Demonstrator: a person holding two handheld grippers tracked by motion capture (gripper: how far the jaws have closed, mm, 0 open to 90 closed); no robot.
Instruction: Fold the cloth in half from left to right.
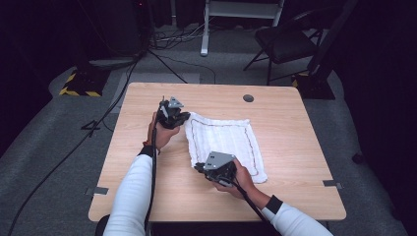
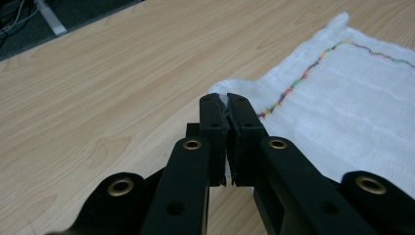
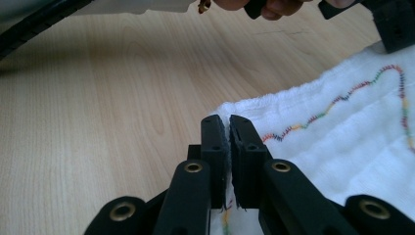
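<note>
The left claw (image 2: 226,105) pinched one corner of the white cloth (image 1: 223,140) on the desk (image 1: 147,162); the right claw (image 3: 225,125) was clamped on a neighbouring corner.

Light wood table (image 1: 147,191) w/ grey grommet (image 1: 248,98) at far right; white cloth (image 1: 223,140) w/ coloured stitching lies flat, centre-right.
</note>
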